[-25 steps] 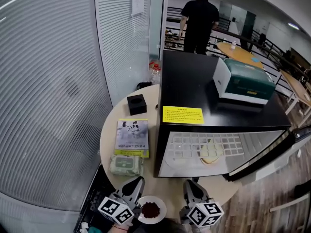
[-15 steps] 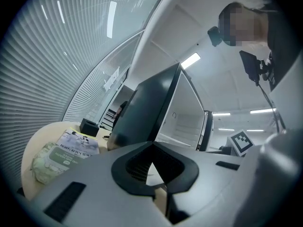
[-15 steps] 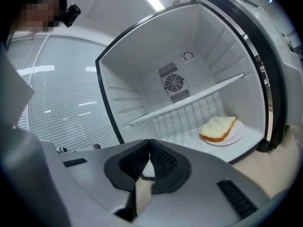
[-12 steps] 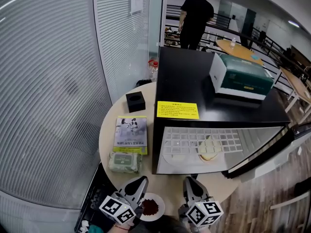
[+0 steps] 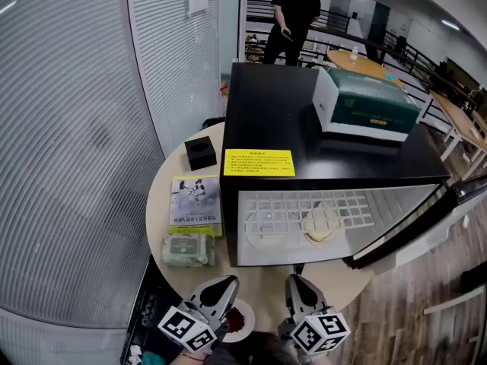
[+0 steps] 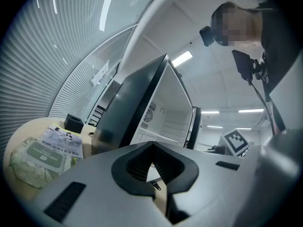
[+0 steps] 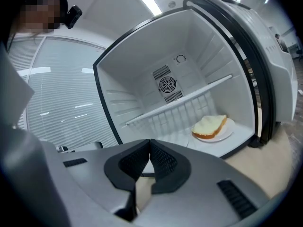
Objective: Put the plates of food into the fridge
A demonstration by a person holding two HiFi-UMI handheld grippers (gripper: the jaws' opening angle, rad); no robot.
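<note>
A small white plate of red food point(image 5: 240, 320) lies at the round table's point(image 5: 266, 291) front edge, partly under my left gripper point(image 5: 226, 284). The left gripper point(image 6: 151, 144) points at the black mini fridge point(image 5: 304, 128) with its jaws shut and nothing in them. My right gripper point(image 5: 295, 281) is beside it, also shut and empty. The right gripper point(image 7: 150, 142) faces the open fridge point(image 7: 165, 60). A plate with a slice of bread point(image 7: 211, 126) sits on the fridge floor at the right, and the same bread plate point(image 5: 319, 223) shows under the wire shelf.
The fridge door point(image 5: 411, 226) stands open to the right. A book point(image 5: 194, 201), a wipes pack point(image 5: 185, 249) and a black box point(image 5: 201, 155) lie left of the fridge. A green and white box point(image 5: 365, 109) sits on top. A person point(image 5: 293, 14) stands far behind.
The head view has drifted, so the fridge and table sit lower left in the frame. Both grippers stay at the table's front edge, and the left one now covers more of the red food plate.
</note>
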